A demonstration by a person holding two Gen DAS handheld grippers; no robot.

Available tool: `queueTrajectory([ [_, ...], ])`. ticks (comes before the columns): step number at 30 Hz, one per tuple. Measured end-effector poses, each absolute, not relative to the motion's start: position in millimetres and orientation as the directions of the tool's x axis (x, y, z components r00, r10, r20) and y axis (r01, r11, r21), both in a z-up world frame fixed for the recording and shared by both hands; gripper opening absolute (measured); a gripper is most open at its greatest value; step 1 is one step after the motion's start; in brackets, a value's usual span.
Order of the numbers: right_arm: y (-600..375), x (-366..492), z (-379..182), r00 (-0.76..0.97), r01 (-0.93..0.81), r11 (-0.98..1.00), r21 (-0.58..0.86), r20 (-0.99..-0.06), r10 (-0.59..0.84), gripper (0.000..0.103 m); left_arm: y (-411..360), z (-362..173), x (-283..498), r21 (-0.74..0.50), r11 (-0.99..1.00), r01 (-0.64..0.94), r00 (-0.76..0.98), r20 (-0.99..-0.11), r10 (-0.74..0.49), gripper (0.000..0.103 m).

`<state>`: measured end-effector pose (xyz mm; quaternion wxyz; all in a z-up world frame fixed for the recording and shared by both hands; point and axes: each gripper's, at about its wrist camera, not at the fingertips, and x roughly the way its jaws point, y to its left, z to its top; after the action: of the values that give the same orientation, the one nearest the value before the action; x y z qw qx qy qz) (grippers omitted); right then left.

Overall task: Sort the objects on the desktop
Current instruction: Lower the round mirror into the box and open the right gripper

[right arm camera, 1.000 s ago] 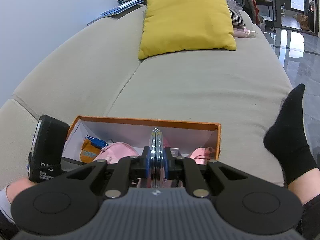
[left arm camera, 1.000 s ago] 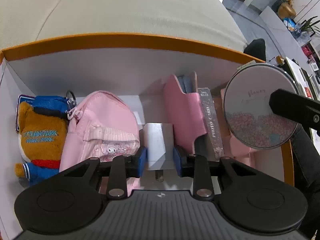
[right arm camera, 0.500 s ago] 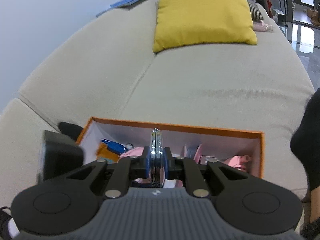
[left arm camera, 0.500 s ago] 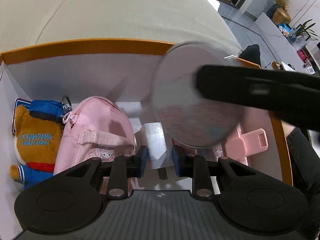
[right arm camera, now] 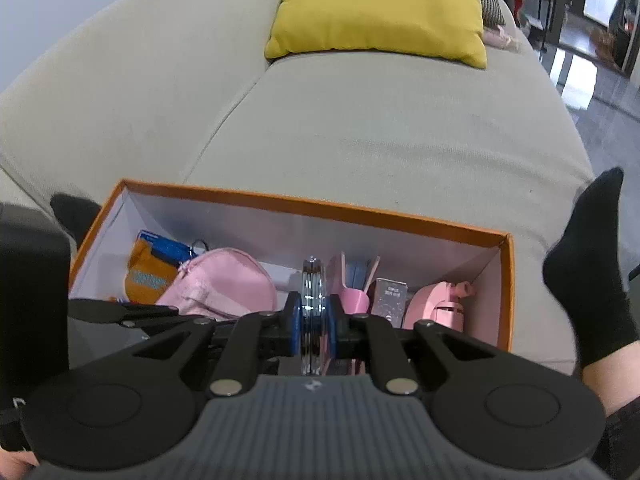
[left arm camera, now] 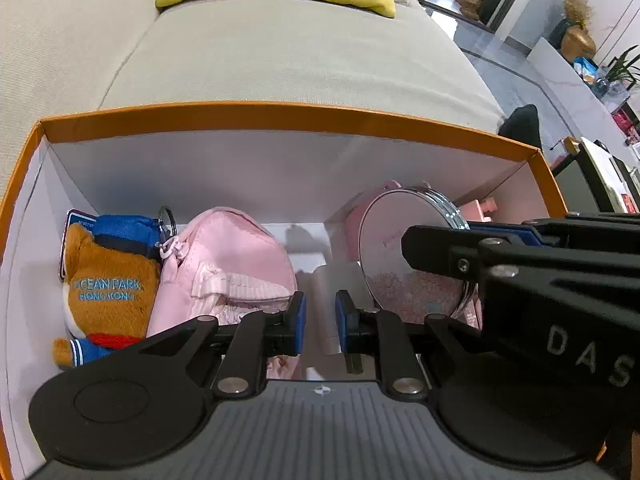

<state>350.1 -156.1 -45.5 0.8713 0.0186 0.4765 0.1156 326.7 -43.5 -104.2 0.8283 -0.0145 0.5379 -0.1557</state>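
Mirror (right arm camera: 314, 304) edge-on in right gripper (right arm camera: 314, 330), face (left view) (left arm camera: 412, 256), left gripper (left arm camera: 320, 322) narrow

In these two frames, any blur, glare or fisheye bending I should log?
Left wrist view: sharp, the box rim bows strongly, the right tongs' arm looms large over the disc. Right wrist view: sharp, the sofa curves, window glare on the floor at upper right, the disc edge-on between the right tongs.
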Motion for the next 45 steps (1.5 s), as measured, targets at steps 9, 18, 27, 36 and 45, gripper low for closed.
queueTrajectory([
  [9, -152.0, 352.0, -44.1, 0.505, -0.178, 0.976, 0.122, -0.84, 0.198, 0.014, -46.3, -91.2, 302.9, -0.158, 0.899, 0.408, 0.372, -0.871, -0.322, 0.02],
  [18, -162.5, 361.7, -43.2, 0.463, -0.151, 0.969, 0.197, -0.851, 0.246, 0.014, -68.5, -108.1, 318.5, -0.155, 0.881, 0.447, 0.319, -0.892, -0.319, 0.045],
  [27, -157.3, 363.3, -50.6, 0.432, -0.172, 0.968, 0.181, -0.87, 0.239, 0.014, -66.0, -104.7, 313.2, -0.085, 0.912, 0.401, 0.36, -0.901, -0.242, 0.036],
  [36, -142.1, 374.5, -62.3, 0.423, -0.172, 0.976, 0.137, -0.884, 0.198, 0.014, -44.7, -81.8, 303.3, -0.14, 0.897, 0.42, 0.367, -0.877, -0.309, 0.036],
  [45, -143.1, 381.2, -79.4, 0.398, -0.19, 0.964, 0.186, -0.883, 0.249, 0.02, -20.7, -63.6, 293.0, -0.142, 0.916, 0.376, 0.356, -0.89, -0.284, 0.036],
])
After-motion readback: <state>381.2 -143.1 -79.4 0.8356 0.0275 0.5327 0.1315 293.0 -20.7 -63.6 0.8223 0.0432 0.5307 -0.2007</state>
